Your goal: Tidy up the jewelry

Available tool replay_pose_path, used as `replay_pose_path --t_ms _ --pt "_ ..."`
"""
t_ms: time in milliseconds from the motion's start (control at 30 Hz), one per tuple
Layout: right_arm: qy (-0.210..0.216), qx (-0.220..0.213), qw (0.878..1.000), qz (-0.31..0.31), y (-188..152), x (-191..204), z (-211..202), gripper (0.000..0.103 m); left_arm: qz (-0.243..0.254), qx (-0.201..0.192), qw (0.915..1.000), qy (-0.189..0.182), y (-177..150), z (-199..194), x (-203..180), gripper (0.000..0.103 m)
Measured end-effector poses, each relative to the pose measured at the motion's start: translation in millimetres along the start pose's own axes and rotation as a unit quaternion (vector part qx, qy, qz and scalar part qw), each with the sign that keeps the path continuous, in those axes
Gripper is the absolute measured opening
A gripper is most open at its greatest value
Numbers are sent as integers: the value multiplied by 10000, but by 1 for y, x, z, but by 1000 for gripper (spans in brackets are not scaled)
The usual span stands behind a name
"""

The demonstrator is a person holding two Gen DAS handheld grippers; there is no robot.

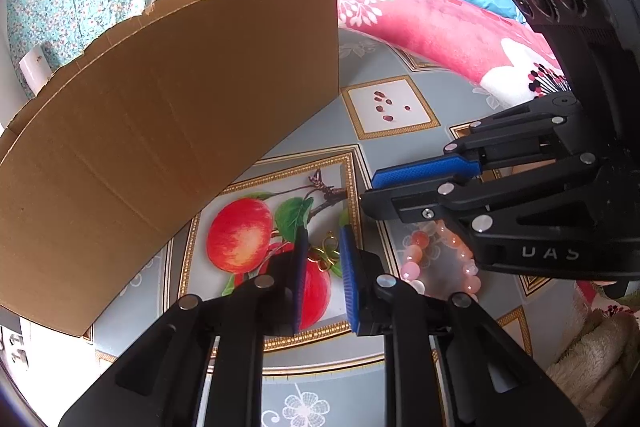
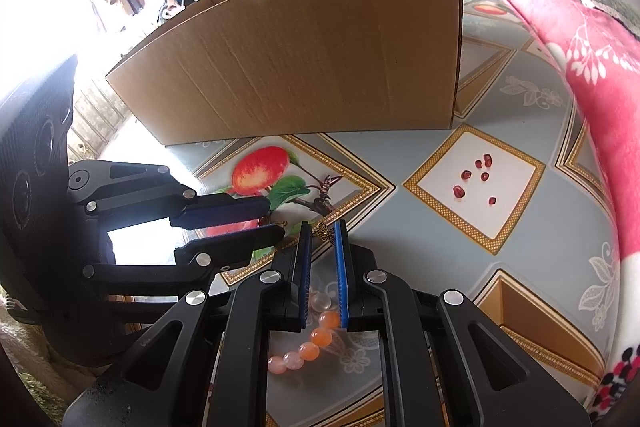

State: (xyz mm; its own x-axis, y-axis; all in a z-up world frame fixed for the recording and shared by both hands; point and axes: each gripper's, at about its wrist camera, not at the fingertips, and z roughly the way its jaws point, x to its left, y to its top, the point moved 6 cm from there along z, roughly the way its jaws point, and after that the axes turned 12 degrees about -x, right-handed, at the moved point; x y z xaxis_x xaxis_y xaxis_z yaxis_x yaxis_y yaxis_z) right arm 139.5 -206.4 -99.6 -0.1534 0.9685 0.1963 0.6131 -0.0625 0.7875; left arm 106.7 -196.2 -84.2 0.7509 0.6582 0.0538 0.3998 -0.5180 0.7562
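At the far left stands a brown cardboard box point(image 1: 172, 115). Its long wall runs along the back of the surface point(image 1: 384, 59), and its open top is higher than both tools. In front of it the left gripper point(image 1: 324, 231) points down at the printed apple. Its fingers stand narrow but apart, and a small gold charm point(image 1: 325, 254) lies on the surface in the gap at their tips; the fingers do not press it. The charm is too small to tell its long axis. Further right lies a bracelet point(image 1: 440, 259) of pink and orange beads, a flat loop partly hidden under the right gripper point(image 1: 368, 191), whose fingers point left and are closed to a thin slit with nothing held. Only the right wrist view shows the beads as a curved row, which climbs from lower left to upper right below these fingers, and the charm looks like a butterfly there. To the right is open room: a white square with some dark red seeds point(image 1: 386, 107), then a pink blanket point(image 1: 440, 23) at the edge.
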Motion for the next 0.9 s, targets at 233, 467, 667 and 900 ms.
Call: replay_pose_path --t_ms 233,467,667,900 --pt "16 -15 10000 -13 1 -1 -1 9 -77 -30 10000 9 0 -5 3 15" --pt "3 -96 9999 -44 5 2 -6 9 -171 -117 9998 35 2 -19 11 7" --pt "-75 -168 9998 -79 9 6 -13 9 -371 -81 9992 -134 -1 -29 12 7" --pt "-57 -168 9998 -37 6 9 -14 9 -505 79 9985 -182 -9 -20 4 17"
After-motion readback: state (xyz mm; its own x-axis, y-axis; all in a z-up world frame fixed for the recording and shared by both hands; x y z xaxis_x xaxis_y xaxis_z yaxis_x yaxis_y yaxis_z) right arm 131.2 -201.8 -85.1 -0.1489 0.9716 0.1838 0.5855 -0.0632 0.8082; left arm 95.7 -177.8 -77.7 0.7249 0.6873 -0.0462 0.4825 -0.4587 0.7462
